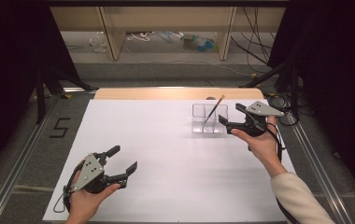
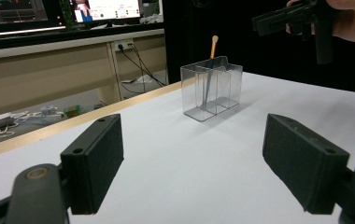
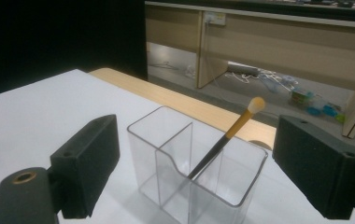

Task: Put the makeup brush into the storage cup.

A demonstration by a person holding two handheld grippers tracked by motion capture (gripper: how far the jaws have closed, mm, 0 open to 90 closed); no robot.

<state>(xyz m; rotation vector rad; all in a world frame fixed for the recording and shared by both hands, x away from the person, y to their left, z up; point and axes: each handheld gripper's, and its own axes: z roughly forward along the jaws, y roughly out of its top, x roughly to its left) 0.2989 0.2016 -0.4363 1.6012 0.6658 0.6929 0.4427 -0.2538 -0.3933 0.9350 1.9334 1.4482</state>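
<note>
Our left gripper (image 1: 124, 159) sat near-left on the table (image 1: 166, 154), jaws wide, holding nothing. Our right gripper (image 1: 229, 115) hung at far right, jaws wide, empty, just beside the clear holder (image 1: 208, 119). We saw the brush (image 3: 227, 136) leaning in the holder's right-hand compartment, tip up. Grippers were well apart.

You find the divided container (image 1: 208, 119) on the table (image 1: 166, 154), toward its far right. The brush (image 1: 213, 109) stands tilted inside it, in the middle compartment. Your right gripper (image 1: 229, 116) sits just right of the container; your left gripper (image 1: 122, 161) sits near-left, well apart.
</note>
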